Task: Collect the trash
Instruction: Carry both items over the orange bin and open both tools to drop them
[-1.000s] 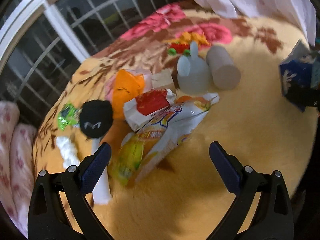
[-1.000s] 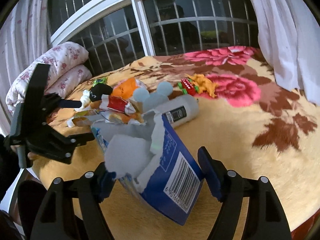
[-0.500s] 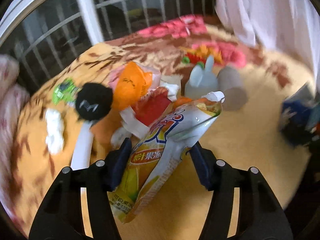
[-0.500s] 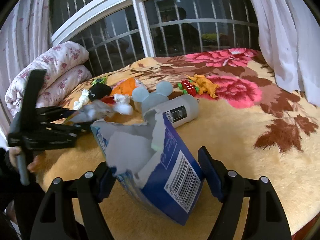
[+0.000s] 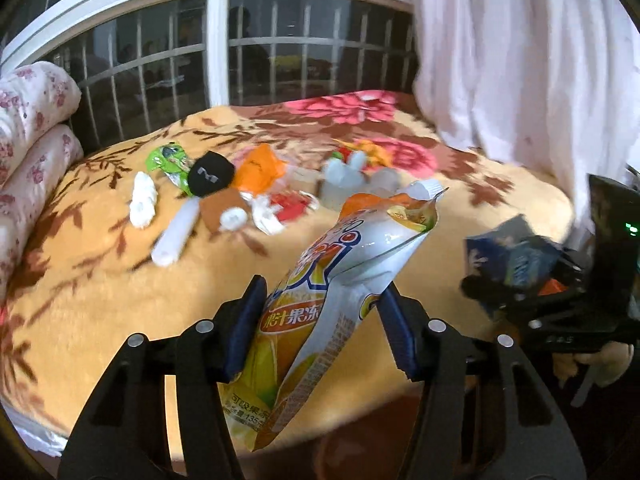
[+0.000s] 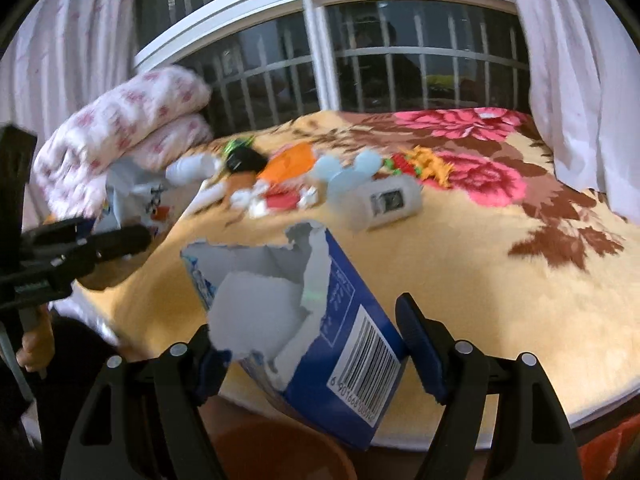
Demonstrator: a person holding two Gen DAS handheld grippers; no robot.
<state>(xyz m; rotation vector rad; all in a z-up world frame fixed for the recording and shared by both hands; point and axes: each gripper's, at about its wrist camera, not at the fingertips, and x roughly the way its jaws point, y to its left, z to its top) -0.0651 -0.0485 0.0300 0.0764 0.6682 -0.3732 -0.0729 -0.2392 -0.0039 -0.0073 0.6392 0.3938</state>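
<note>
- Litter remains strewn mid-blanket at left: wrappers, a white tube, a black cap, all well back from the near edge.
- Left gripper has just been closing and now clamps the orange jelly pouch across its middle, lifted clear of the blanket, presumably for carrying off.
- Right gripper clamps the torn blue carton, torn mouth upward, out past the blanket's near edge.
- Brown bin rim shows directly beneath the carton; judged the drop point.
- Room between the two grippers is open; both loads can descend unobstructed.
</note>
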